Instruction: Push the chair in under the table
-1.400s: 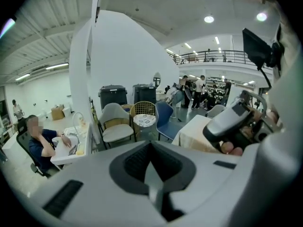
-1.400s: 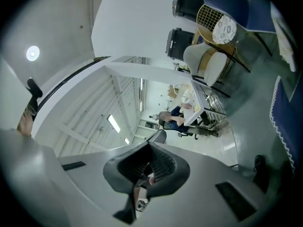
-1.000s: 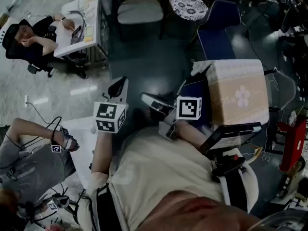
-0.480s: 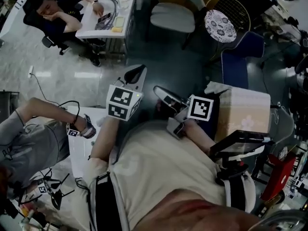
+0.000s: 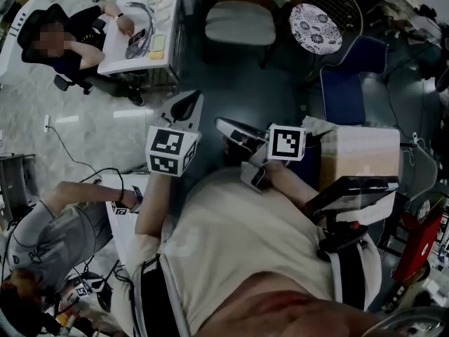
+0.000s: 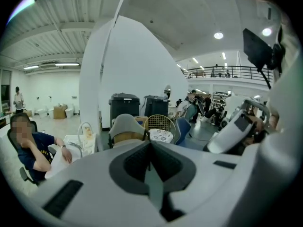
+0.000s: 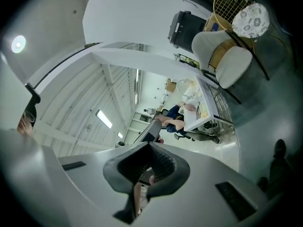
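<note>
While the person is holding one tool in each hand in front of the body, the left gripper (image 5: 186, 107), carrying its black-and-white marker cube, is pointing toward 12 o'clock in the head view. Its jaws are pressing together and gripping nothing. The right gripper (image 5: 223, 126) is pointing toward 10 o'clock, and its jaws are also sitting fully closed with nothing between them. The pale grey cushioned chair with dark frame (image 5: 240, 21) is standing at 12 o'clock, well apart from both grippers, just beside the white rectangular table (image 5: 112, 60) at 11 o'clock. A person in a dark shirt (image 5: 70, 44) is sitting at that table, at 10 o'clock.
</note>
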Motion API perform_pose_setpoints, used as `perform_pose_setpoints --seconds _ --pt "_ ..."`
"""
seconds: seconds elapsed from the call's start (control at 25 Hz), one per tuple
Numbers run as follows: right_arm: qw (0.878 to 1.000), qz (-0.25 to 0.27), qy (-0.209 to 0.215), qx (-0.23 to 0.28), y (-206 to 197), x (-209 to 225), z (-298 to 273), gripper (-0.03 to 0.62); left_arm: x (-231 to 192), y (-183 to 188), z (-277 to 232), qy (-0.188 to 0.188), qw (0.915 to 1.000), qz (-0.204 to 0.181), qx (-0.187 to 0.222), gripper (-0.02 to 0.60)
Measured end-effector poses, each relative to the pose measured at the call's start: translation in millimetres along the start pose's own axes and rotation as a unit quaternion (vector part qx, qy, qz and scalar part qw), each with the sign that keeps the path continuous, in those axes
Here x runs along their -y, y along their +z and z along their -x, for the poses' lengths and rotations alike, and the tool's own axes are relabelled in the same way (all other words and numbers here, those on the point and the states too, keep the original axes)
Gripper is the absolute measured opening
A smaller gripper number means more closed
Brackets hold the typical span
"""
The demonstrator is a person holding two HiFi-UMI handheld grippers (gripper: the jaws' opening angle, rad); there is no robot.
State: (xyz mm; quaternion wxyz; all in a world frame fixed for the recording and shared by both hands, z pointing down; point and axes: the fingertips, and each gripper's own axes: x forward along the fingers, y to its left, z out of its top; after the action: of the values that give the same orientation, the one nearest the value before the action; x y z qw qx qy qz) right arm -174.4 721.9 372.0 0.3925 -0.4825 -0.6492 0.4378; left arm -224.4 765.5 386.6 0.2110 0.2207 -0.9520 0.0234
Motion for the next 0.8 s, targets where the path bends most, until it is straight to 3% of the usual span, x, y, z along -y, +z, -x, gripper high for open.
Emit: perform_pose_setpoints --seconds 0.24,0.4,0.64,0.8 --pt "0.999 -0.030 0.020 0.026 77.7 19.4 36.5 0.011 17.1 36.7 -79.0 -0.008 0.9991 -0.022 -0.035 0.008" --pt "0.998 -0.037 0.006 0.058 123.8 48.5 71.7 0.011 28.9 60.7 -129.8 -0.019 0.9971 -0.048 -0.055 0.008" --pt "0.986 -0.057 0.000 0.155 168.4 78.4 125.7 0.011 72.8 69.9 -188.9 -0.089 0.9864 -0.110 -0.083 0.008" --pt "0.974 -0.075 -0.007 0.213 190.9 91.6 157.2 0.011 100.4 89.2 -222.8 -0.130 0.9789 -0.138 -0.075 0.008"
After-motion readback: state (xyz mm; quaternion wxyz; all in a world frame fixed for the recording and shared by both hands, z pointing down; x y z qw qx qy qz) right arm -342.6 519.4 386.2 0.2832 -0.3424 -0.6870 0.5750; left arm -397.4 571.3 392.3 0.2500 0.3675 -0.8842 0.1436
